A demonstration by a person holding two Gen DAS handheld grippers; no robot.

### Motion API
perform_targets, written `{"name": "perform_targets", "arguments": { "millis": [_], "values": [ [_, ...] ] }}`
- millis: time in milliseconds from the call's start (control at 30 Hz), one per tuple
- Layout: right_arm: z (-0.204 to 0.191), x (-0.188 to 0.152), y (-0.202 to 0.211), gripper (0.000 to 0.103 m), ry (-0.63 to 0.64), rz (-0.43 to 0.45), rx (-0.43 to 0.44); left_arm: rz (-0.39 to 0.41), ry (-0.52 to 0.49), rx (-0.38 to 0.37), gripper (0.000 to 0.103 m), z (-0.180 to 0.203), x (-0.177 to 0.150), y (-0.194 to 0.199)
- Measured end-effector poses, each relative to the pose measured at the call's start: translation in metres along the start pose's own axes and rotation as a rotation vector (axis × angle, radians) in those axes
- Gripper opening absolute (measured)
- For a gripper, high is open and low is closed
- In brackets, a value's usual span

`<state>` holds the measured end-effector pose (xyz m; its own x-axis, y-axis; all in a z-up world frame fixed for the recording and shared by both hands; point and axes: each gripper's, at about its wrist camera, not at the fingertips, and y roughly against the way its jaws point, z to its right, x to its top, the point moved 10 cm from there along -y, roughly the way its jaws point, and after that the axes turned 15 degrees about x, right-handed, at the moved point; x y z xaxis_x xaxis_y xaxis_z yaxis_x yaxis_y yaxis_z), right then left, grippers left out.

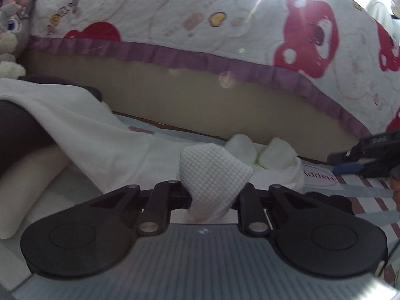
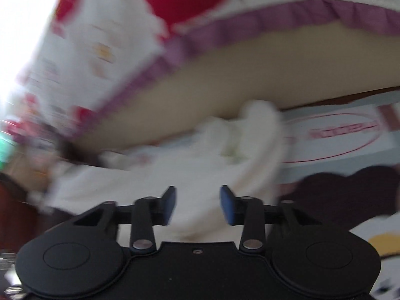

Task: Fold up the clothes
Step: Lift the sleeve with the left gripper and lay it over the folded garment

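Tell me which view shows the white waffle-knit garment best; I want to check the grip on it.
The left wrist view: the left gripper is shut on a bunched fold of the white garment, its waffle weave sharp. The right wrist view shows the same garment only as a motion-blurred pale mass beyond the open right gripper.

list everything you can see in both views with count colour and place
white garment: one, white waffle knit, spread on the bed, a corner pinched up
quilt: one, white with red bears and purple trim, behind the garment
stuffed toy: one, grey, far left
bed sheet: one, pale with red oval print, under the garment
left gripper: one, black, jaws shut on the white garment
right gripper: one, black with blue pads, jaws open above the garment, view blurred
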<state>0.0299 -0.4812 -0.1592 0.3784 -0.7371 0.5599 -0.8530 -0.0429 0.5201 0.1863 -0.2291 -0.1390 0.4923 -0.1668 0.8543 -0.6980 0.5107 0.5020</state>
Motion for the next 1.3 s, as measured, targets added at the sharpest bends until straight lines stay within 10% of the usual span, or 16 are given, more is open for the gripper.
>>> {"name": "perform_targets", "arguments": {
  "millis": [133, 233, 267, 300, 400, 633, 967, 1067, 1167, 1300],
  "values": [
    [0.051, 0.012, -0.032, 0.053, -0.186, -0.003, -0.116, 0.053, -0.004, 0.048, 0.015, -0.015, 0.017, 0.004],
    [0.063, 0.019, -0.053, 0.052, -0.332, 0.081, -0.011, 0.093, -0.015, 0.04, 0.013, -0.018, 0.025, 0.011],
    [0.067, 0.022, -0.059, 0.047, -0.38, 0.109, 0.024, 0.102, -0.014, 0.034, 0.013, -0.018, 0.027, 0.012],
    [0.071, 0.025, -0.066, 0.008, -0.428, 0.137, 0.059, 0.103, -0.015, 0.035, 0.013, -0.018, 0.028, 0.013],
    [0.079, 0.039, -0.082, 0.007, -0.524, 0.216, 0.157, 0.147, -0.017, 0.024, 0.012, -0.014, 0.043, 0.019],
    [0.022, 0.085, -0.112, 0.006, -0.175, 0.138, 0.192, 0.342, -0.037, 0.095, 0.011, -0.037, 0.136, 0.024],
    [-0.043, 0.087, -0.187, 0.006, 0.231, 0.013, 0.12, 0.245, 0.035, 0.275, 0.01, -0.121, 0.105, -0.022],
    [-0.041, 0.077, -0.205, 0.006, 0.279, -0.04, -0.042, 0.187, 0.044, 0.282, 0.011, -0.129, 0.096, -0.036],
    [-0.042, 0.061, -0.187, 0.03, 0.421, -0.079, -0.379, 0.081, 0.155, 0.184, 0.011, -0.128, 0.087, -0.047],
    [-0.074, 0.03, -0.132, 0.055, 0.398, 0.021, -0.191, 0.118, 0.074, 0.212, 0.011, -0.11, 0.086, -0.048]
  ]
}}
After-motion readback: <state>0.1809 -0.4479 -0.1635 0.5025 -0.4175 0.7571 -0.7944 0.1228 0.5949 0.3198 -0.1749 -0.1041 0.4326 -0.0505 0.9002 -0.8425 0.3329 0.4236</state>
